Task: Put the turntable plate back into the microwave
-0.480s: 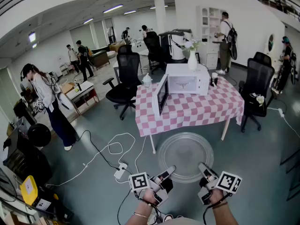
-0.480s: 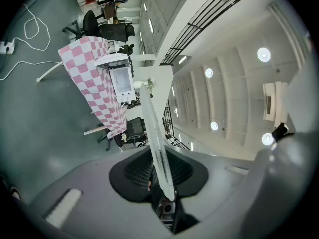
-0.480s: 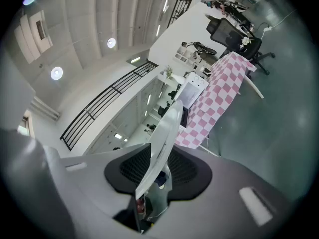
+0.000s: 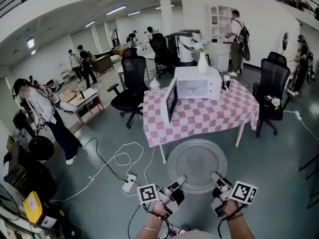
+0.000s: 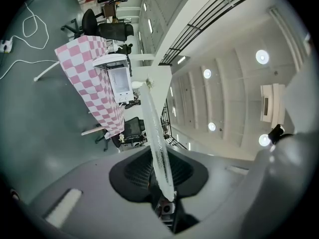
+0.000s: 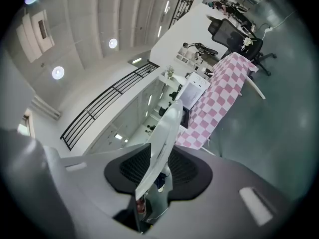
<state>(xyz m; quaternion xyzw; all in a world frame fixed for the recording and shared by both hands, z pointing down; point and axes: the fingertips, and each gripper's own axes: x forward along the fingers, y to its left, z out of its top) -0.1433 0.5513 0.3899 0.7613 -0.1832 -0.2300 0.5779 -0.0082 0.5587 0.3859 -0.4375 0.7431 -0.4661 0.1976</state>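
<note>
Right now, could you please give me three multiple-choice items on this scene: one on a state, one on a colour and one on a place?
1. How is the microwave door?
A. Shut
B. Swung open
C. Taken off

2. What colours is the tablecloth?
A. Pink and white
B. Blue and white
C. Plain green

3. Where is the plate?
A. Inside the microwave
B. Flat on the table
C. Held in the air by the left gripper and right gripper

Answers:
1 B, the door stands out to the side of the cavity.
2 A, the checks are pink and white.
3 C, each gripper view shows its jaws closed on the plate's rim.
</note>
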